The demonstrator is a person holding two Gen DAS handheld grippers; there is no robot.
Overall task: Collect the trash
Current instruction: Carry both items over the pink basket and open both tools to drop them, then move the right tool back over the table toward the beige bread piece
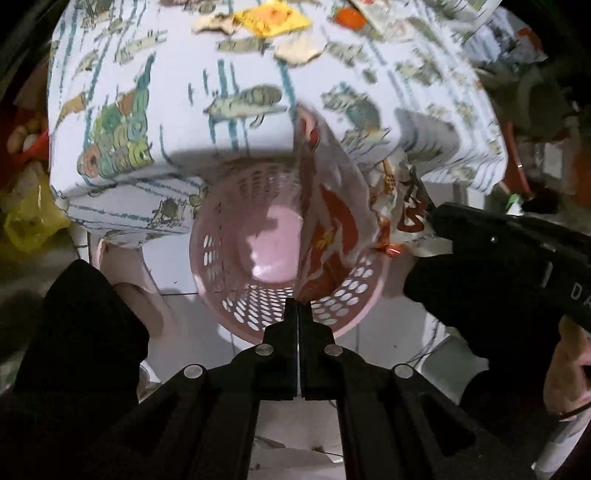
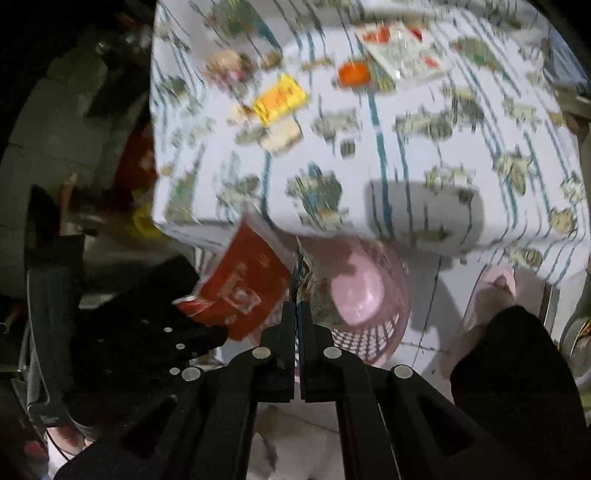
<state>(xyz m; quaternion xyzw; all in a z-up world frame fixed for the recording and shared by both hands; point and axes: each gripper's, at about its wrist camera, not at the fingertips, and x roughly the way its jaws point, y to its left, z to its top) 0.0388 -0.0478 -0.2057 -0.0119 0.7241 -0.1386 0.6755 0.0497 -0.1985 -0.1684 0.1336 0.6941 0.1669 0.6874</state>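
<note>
Black fingers of our left gripper point(image 1: 297, 306) were pressed almost together, with only a sliver of gap, pinching the bottom edge of a red-and-white snack wrapper point(image 1: 328, 221). That wrapper rose from the fingertips as a tall sheet, edge-on to the camera, and it hung directly over the mouth of the pink perforated basket point(image 1: 221, 258) on the tiled floor. We judged that we held it there so that letting go would drop it straight inside.

Our right gripper point(image 2: 297, 308) was likewise closed down to a thin slit, and a crumpled printed wrapper point(image 2: 314, 284) stuck up from between its tips; in the left wrist view this piece point(image 1: 399, 206) sat just beside the first one, above the basket's far rim. From the right wrist view the red face of the left-held wrapper point(image 2: 243, 284) showed just left of the fingers, with the basket point(image 2: 391, 295) below and to the right.

Further out, the basket stood against the edge of the table under its patterned cloth point(image 1: 221, 74). More litter was lying on that cloth: a yellow packet point(image 1: 273, 16), pale torn scraps point(image 1: 297, 50) and a round orange thing point(image 1: 349, 16) whose kind we could not tell through the blur. We reckoned those were left to collect.
</note>
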